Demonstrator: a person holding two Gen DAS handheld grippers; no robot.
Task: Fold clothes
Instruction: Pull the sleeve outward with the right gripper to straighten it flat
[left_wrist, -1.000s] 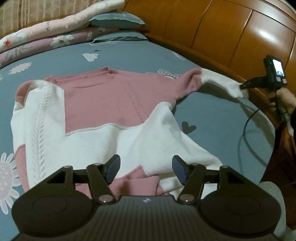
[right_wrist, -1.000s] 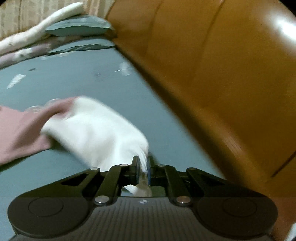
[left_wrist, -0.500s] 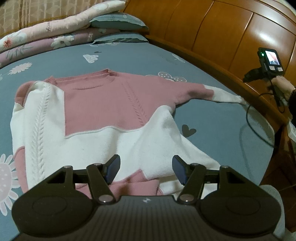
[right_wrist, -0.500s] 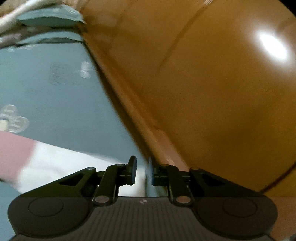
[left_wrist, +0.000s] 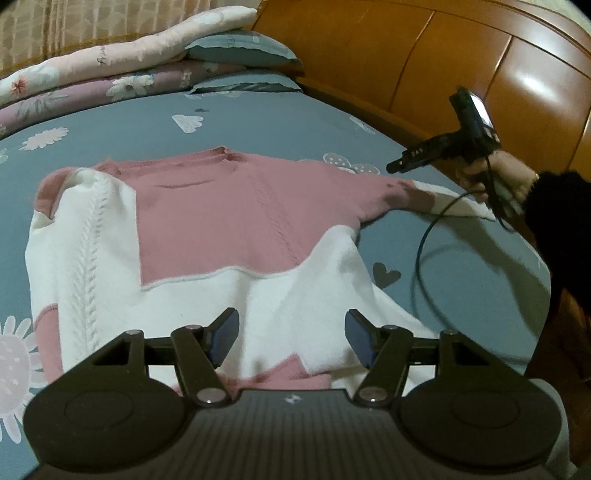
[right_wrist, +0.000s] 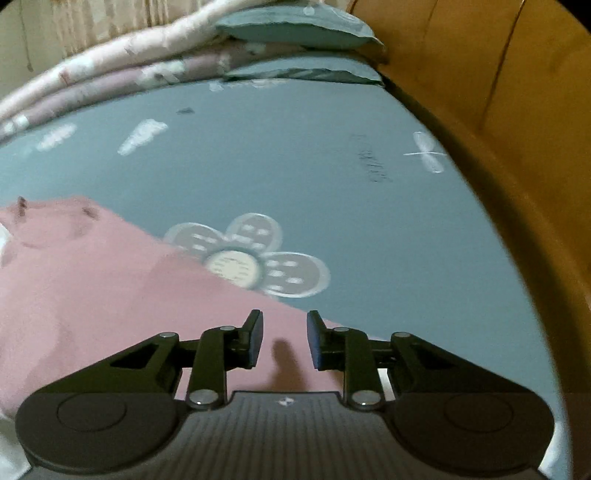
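The left gripper (left_wrist: 291, 341) hangs with its jaws spread wide and nothing between them, poised over the white lower part of the sweater (left_wrist: 207, 236). The right gripper (right_wrist: 285, 339) is parted to a moderate gap, also empty, above the pink sleeve (right_wrist: 110, 295); whether it touches the knit cannot be told. In the left wrist view the right gripper (left_wrist: 397, 166) appears held in the person's right hand (left_wrist: 495, 177), a black cable (left_wrist: 424, 236) looping down from it, just above the sleeve's white cuff (left_wrist: 461, 206).

The sweater (pink across the chest, white along one side and the hem) lies spread flat on a blue-grey bedsheet (left_wrist: 258, 125) printed with flowers, clouds and hearts. Folded floral quilts (left_wrist: 92, 77) and two pillows (left_wrist: 240, 55) are stacked at the far end, and a glossy wooden headboard (left_wrist: 461, 55) curves along the right.
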